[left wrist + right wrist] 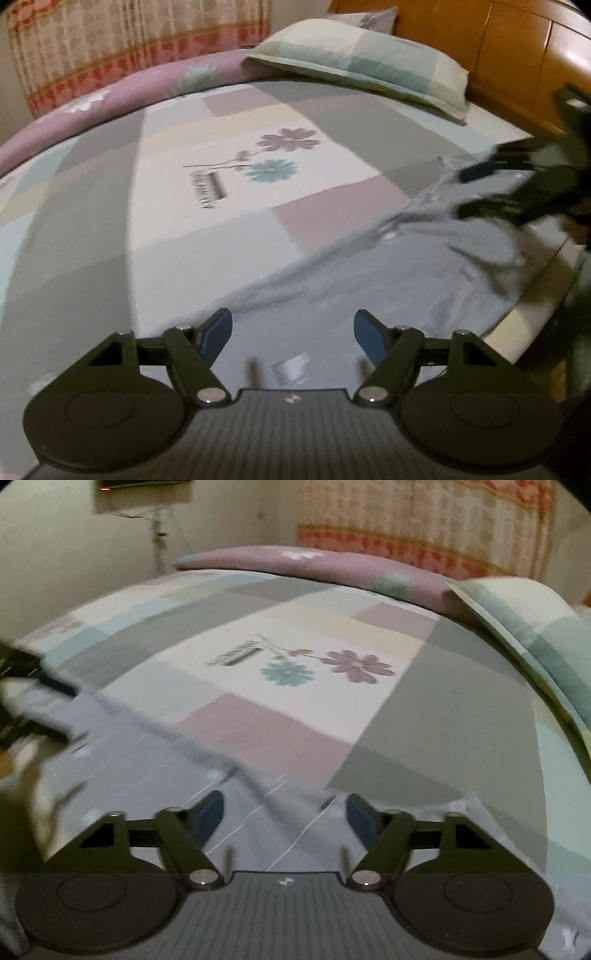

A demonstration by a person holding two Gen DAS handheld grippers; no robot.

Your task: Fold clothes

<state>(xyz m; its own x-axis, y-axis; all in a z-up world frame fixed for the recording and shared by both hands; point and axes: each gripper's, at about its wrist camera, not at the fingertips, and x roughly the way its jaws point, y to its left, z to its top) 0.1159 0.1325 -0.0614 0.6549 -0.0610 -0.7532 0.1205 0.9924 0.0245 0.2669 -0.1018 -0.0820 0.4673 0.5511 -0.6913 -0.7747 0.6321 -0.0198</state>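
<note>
A pale grey-blue garment [369, 280] lies spread on the patchwork bedsheet [221, 221] near the bed's front edge. My left gripper [291, 325] hovers over its near part, blue pads wide apart and nothing between them. My right gripper [461, 192] shows blurred at the right of the left wrist view, over the cloth's far rumpled edge. In the right wrist view the same garment [129, 760] runs under my right gripper [284, 805], which stands open with no cloth pinched. The left gripper [68, 712] appears blurred at that view's left edge.
A checked pillow [362, 62] lies at the head of the bed against a wooden headboard [517, 44]. A rolled purple quilt [110, 96] lines the far side below a patterned curtain [110, 37]. The mattress edge [535, 314] drops off just beyond the garment.
</note>
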